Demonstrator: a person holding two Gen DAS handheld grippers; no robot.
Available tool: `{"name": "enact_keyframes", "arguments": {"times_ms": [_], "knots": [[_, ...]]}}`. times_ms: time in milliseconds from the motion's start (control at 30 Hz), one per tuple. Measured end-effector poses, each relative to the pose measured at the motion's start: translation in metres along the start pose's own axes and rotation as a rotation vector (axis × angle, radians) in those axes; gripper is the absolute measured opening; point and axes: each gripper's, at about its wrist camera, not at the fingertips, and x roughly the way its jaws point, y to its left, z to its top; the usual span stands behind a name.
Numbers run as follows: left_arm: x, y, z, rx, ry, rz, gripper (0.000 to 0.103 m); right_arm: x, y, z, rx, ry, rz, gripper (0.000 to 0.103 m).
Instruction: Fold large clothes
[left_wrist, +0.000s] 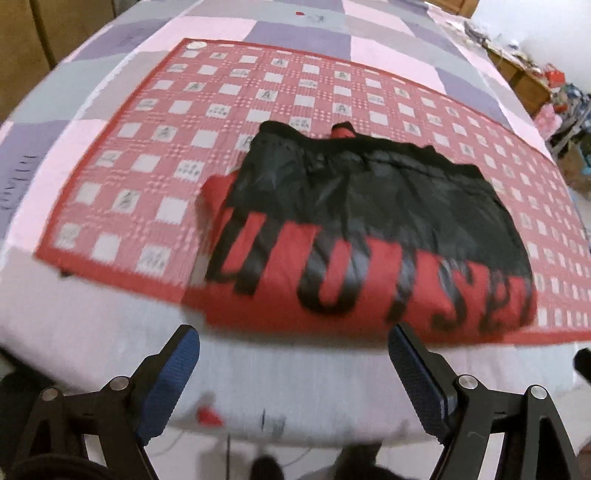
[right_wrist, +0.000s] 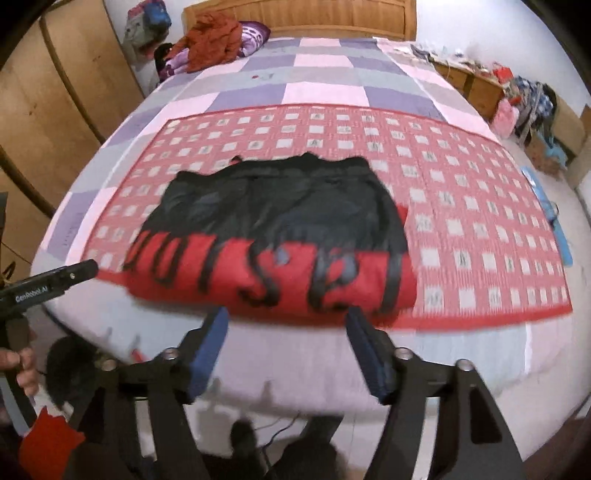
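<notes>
A red and black jacket (left_wrist: 362, 229) with large black letters lies folded into a compact rectangle on a red checked mat (left_wrist: 155, 147) on the bed. It also shows in the right wrist view (right_wrist: 273, 236). My left gripper (left_wrist: 293, 332) is open and empty, just short of the jacket's near edge. My right gripper (right_wrist: 286, 314) is open and empty, its fingertips at the jacket's near folded edge. The left gripper's body (right_wrist: 48, 282) shows at the left of the right wrist view.
The mat (right_wrist: 480, 206) lies on a pink, grey and purple checked bedspread (right_wrist: 325, 85). Clothes (right_wrist: 210, 44) are piled by the wooden headboard. Wardrobe doors (right_wrist: 44, 110) stand left. Clutter (right_wrist: 528, 99) lines the floor right of the bed.
</notes>
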Motion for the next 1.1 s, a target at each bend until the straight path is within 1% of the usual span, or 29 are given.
{"name": "enact_keyframes", "arguments": {"times_ms": [67,200,300,400,500,567,667,767,867,1000,1100], "knots": [[-0.020,-0.003,-0.012,0.029,0.001,0.020,0.087,-0.017,0.013,-0.012,0.004,0.030,-0.001,0.073],[-0.062,-0.014,-0.036,0.086,-0.007,0.040,0.087,-0.050,0.032,-0.036,-0.003,0.060,-0.014,0.073],[-0.081,-0.021,-0.044,0.098,0.008,0.007,0.087,-0.072,0.039,-0.046,-0.001,0.060,-0.014,0.073],[-0.099,-0.032,-0.050,0.137,0.003,0.000,0.087,-0.089,0.047,-0.053,-0.017,0.058,-0.021,0.078],[-0.110,-0.041,-0.051,0.169,-0.013,0.000,0.087,-0.101,0.053,-0.054,-0.018,0.050,-0.021,0.079],[-0.116,-0.044,-0.051,0.176,-0.022,-0.003,0.087,-0.108,0.055,-0.053,-0.019,0.041,-0.022,0.079],[-0.121,-0.046,-0.050,0.176,-0.027,0.014,0.087,-0.115,0.054,-0.053,-0.004,0.038,-0.019,0.080],[-0.127,-0.048,-0.050,0.167,-0.034,0.022,0.087,-0.119,0.053,-0.054,0.002,0.045,-0.029,0.081],[-0.131,-0.051,-0.051,0.184,-0.051,0.034,0.087,-0.122,0.052,-0.055,0.009,0.048,-0.031,0.082],[-0.137,-0.054,-0.054,0.184,-0.060,0.008,0.087,-0.123,0.052,-0.057,0.010,0.053,-0.034,0.083],[-0.141,-0.056,-0.056,0.195,-0.074,0.017,0.087,-0.125,0.053,-0.059,0.012,0.054,-0.032,0.084]]}}
